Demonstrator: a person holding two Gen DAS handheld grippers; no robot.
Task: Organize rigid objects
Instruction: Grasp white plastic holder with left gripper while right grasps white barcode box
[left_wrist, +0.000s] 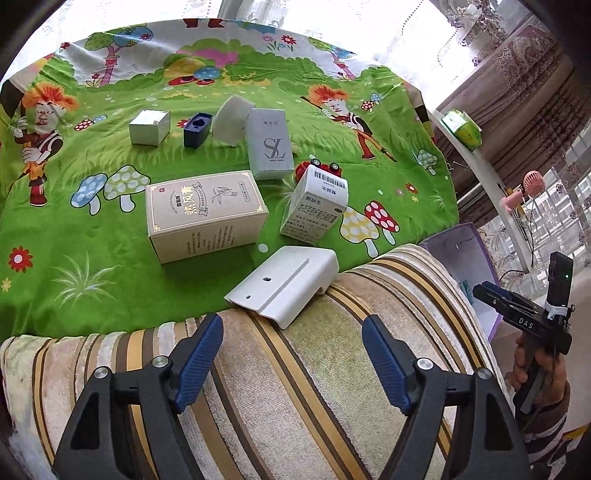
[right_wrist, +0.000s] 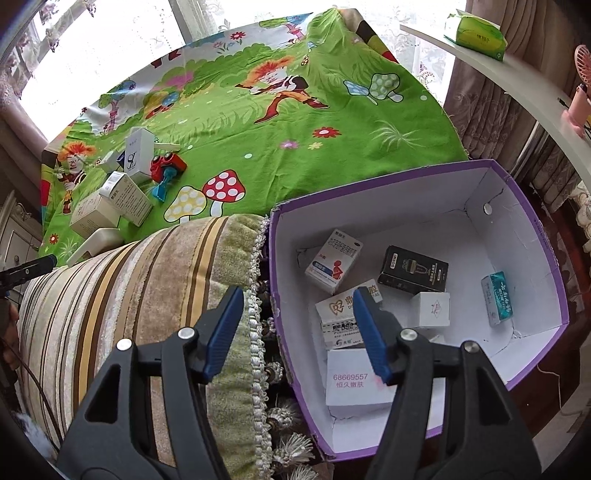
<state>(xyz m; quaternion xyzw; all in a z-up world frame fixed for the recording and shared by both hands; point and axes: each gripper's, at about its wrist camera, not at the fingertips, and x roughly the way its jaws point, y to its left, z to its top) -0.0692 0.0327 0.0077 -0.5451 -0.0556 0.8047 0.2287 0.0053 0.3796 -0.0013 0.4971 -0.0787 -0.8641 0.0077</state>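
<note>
**Several boxes binned, more left on the cloth**

Seven or so small boxes already inside the purple bin (right_wrist: 532, 236), lower right of the right view. Left to move, by the look of it: tan box (left_wrist: 207, 218), grey box (left_wrist: 269, 144), barcode box (left_wrist: 316, 205), silver box (left_wrist: 149, 127), white bracket (left_wrist: 286, 284), red toy car (right_wrist: 168, 166), all on the green cloth (left_wrist: 110, 280). Left claw (left_wrist: 291, 363) and right claw (right_wrist: 297, 334) both spread wide, holding nothing. Toy car half hidden in the left view; bin's near corner cut off behind the right claw.
</note>
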